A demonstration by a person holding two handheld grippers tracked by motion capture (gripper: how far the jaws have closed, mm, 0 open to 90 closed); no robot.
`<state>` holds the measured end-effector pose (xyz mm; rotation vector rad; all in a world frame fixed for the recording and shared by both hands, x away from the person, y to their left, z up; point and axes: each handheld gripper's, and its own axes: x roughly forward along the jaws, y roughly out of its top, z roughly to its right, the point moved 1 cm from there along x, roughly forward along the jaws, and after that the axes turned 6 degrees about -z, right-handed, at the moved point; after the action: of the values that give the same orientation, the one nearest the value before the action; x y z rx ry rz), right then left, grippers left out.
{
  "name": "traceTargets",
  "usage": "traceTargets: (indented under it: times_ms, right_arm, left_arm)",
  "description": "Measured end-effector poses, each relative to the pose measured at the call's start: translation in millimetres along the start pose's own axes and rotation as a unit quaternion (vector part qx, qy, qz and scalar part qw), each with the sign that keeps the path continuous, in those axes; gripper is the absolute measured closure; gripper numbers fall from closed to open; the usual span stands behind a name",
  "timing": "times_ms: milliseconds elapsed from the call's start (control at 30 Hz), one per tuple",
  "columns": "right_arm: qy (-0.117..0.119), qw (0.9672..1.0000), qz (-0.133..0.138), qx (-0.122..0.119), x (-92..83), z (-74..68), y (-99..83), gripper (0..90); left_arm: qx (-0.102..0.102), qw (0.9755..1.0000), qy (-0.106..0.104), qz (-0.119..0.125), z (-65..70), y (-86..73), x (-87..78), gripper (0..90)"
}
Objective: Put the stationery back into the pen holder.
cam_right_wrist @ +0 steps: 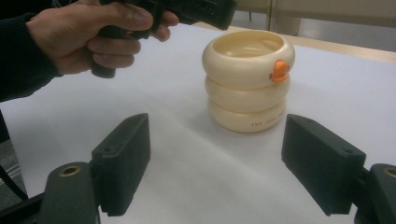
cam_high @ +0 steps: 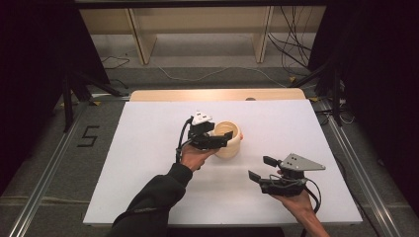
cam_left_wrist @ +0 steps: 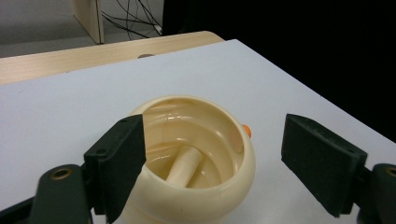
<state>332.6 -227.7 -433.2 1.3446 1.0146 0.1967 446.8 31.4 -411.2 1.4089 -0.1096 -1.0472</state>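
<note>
A cream stack of three rings stands near the middle of the white board, with a small orange beak on its top ring. A cream peg leans inside the hollow. My left gripper hovers just over the stack's rim; its jaws stand open, one on each side of the top ring, pressing nothing. My right gripper rests low toward the front right, apart from the stack. It is open and empty, and it points at the stack.
The white board lies on a wooden table whose far edge shows behind it. Cables and shelf legs are on the floor beyond. The hand holding the left gripper is at the upper left of the right gripper view.
</note>
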Motion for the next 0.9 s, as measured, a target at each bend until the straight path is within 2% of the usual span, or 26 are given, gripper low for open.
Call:
traceTargets:
  times_ms: [400,667,900]
  right_arm:
    - [0.002,1.0,0.0,0.0,0.6,-0.6,0.2,24.3]
    - [0.004,1.0,0.0,0.004,0.4,-0.4,0.1,24.2]
    - [0.006,1.0,0.0,0.006,0.3,-0.2,0.1,24.1]
  left_arm:
    - [0.012,0.9998,-0.018,-0.001,-8.8,-5.4,-22.7,19.8]
    - [0.016,0.9995,-0.026,0.001,-7.9,-9.3,-30.2,19.6]
    - [0.03,0.9988,-0.038,0.001,-6.8,-16.8,-38.9,18.8]
